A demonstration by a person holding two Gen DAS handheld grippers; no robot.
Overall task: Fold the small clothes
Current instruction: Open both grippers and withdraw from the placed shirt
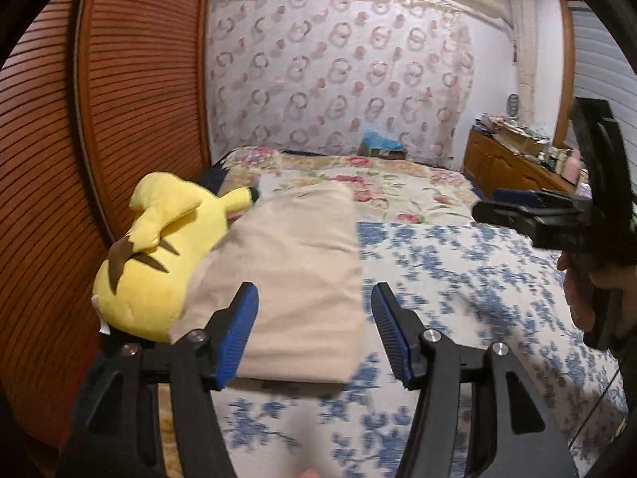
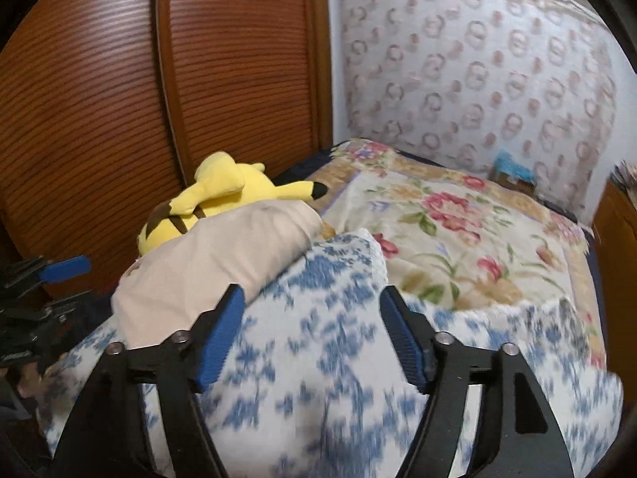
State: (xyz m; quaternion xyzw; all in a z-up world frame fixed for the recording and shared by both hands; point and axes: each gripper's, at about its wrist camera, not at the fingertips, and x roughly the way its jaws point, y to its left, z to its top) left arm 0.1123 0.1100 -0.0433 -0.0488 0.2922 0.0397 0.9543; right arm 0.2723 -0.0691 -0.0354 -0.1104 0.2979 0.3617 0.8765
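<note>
Two claws, both mine, and both are open w/ nothing between the pads: left claw (image 1: 314, 332) hangs over the near end of the beige cloth (image 1: 294, 286), right claw (image 2: 312, 334) is over the blue-flowered cover (image 2: 318, 318) of the bed, further to the side. In the left wrist view I see the right claw also, at the right edge, held by a hand (image 1: 577, 290). About handling, I judge the cloth is light, soft and not slippery, prob. cotton; it will sag and bend when lifted, so better to take it at two corners of one edge, one claw each, not in the middle. It cannot break, but a pinch of top layer only can open the fold. How it looks: plain beige, no print, already lying as a flat long rectangle w/ straight edges, approx. folded, thick at the near edge where layers show. It lies on the bed, on the blue-flowered cover, far end reaching the red-flower blanket (image 1: 398, 191), and its left side touches a yellow plush toy (image 1: 159, 255) beside the wood wardrobe door (image 1: 119, 99).
</note>
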